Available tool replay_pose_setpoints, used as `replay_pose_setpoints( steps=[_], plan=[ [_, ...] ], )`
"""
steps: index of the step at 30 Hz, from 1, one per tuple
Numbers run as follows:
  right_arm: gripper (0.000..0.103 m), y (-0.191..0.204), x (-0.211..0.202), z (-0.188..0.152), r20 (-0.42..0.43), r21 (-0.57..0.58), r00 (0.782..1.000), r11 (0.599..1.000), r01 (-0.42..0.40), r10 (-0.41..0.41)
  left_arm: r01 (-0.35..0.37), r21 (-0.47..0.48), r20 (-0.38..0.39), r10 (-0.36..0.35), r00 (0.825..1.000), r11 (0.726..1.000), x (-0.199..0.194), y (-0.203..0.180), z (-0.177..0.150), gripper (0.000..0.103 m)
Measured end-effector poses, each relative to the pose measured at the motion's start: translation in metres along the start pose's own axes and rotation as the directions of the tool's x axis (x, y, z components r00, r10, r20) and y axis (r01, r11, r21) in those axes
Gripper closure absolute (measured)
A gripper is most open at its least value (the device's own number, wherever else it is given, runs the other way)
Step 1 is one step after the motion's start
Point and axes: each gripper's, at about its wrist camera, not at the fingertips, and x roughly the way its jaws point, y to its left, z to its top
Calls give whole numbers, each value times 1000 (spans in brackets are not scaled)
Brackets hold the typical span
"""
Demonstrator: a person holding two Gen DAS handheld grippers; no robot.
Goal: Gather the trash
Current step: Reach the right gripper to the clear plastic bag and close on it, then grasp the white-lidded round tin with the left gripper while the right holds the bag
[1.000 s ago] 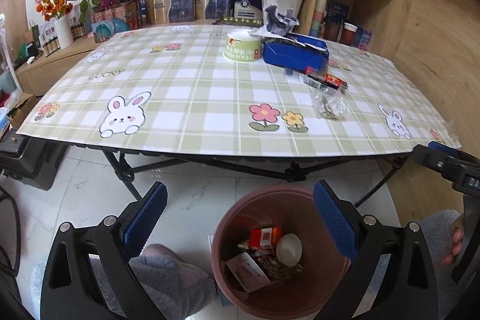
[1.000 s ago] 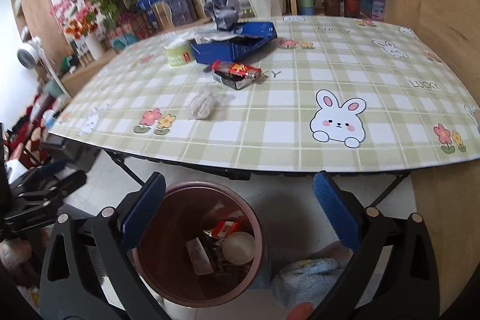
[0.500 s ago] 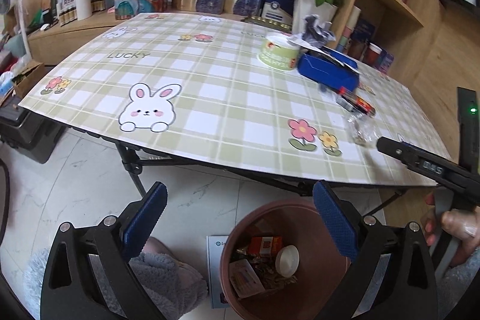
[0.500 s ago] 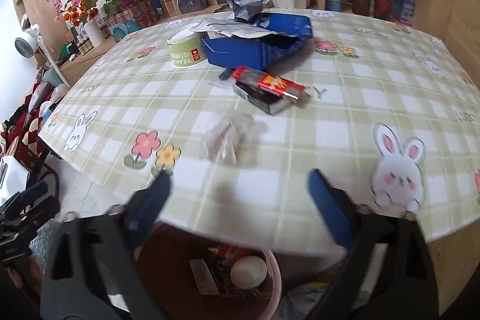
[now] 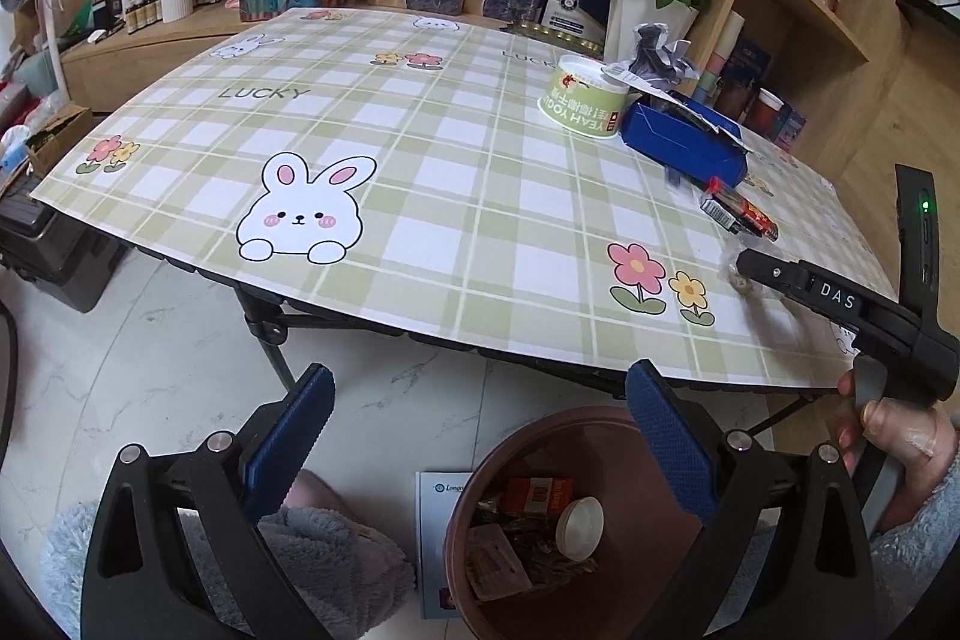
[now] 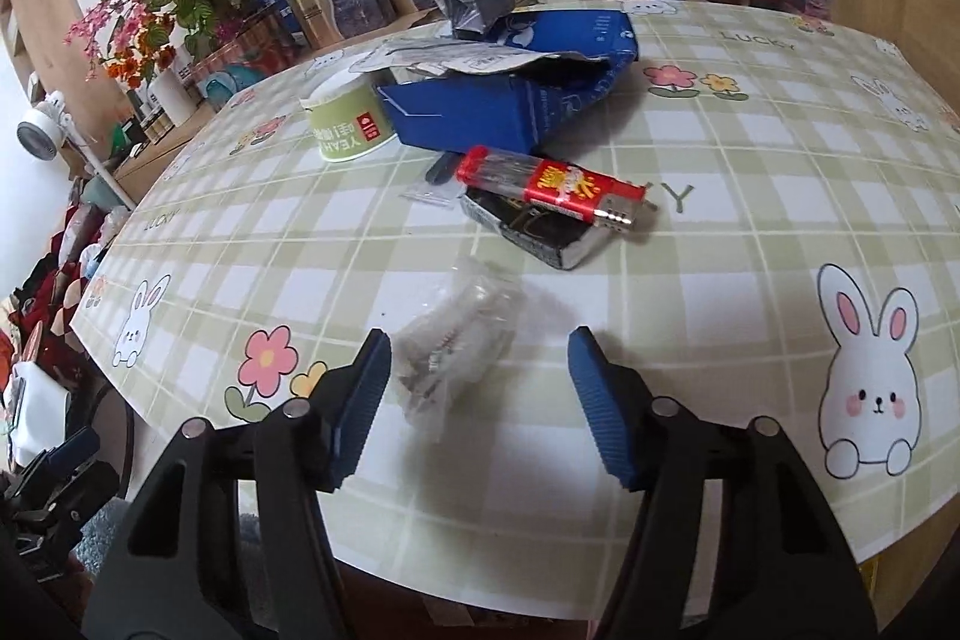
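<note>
Clear crumpled wrapper (image 6: 459,340) lies lengthwise away between the right claw's (image 6: 480,400) spread, released fingers.

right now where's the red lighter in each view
Left wrist: the red lighter lies far right on the table, beyond the right gripper.
Right wrist: the red lighter lies centre, on a dark pack, beyond the clear wrapper.
Shared landmark: the blue box behind it.

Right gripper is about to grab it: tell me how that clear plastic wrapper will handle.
The wrapper looks crumpled and thin, so it will probably squash flat between the fingers. It seems very light and may slide on the smooth tablecloth if nudged.
</note>
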Motion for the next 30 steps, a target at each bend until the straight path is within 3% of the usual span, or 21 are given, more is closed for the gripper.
replay_pose_setpoints(
  steps=[2, 4, 7, 11, 13, 15, 20, 30],
  plan=[
    [41, 0, 1, 1, 1, -2, 1000, 1000, -8, 8, -2, 1, -4, 2, 1000, 1000, 2, -1, 0, 8],
    [54, 0, 3, 2, -6, -5, 1000, 1000, -24, 23, -4, 4, -8, 4, 1000, 1000, 4, -3, 1, 8],
    [64, -1, 2, 3, -4, -2, 999, 999, -33, 33, -3, 11, -11, 3, 1000, 1000, 5, -4, 3, 8],
    [69, -5, -7, 5, 25, 15, 998, 998, -60, 59, 11, 17, -15, -11, 1000, 1000, 7, -6, 7, 8],
    [75, -8, -14, 7, 47, 22, 997, 998, -66, 65, 51, 22, -21, -50, 999, 998, 8, -10, 13, 8],
    [76, -12, -19, 8, 63, 30, 996, 997, -68, 66, 107, 26, -26, -107, 994, 994, 9, -14, 19, 8],
    [77, -21, -29, 6, 86, 53, 994, 996, -79, 74, 136, 56, -11, -136, 991, 989, 15, -34, 49, 13],
    [77, -41, -35, 6, 110, 102, 990, 990, -101, 90, 130, 208, 20, -137, 990, 969, 62, -52, 127, 8]
  ],
)
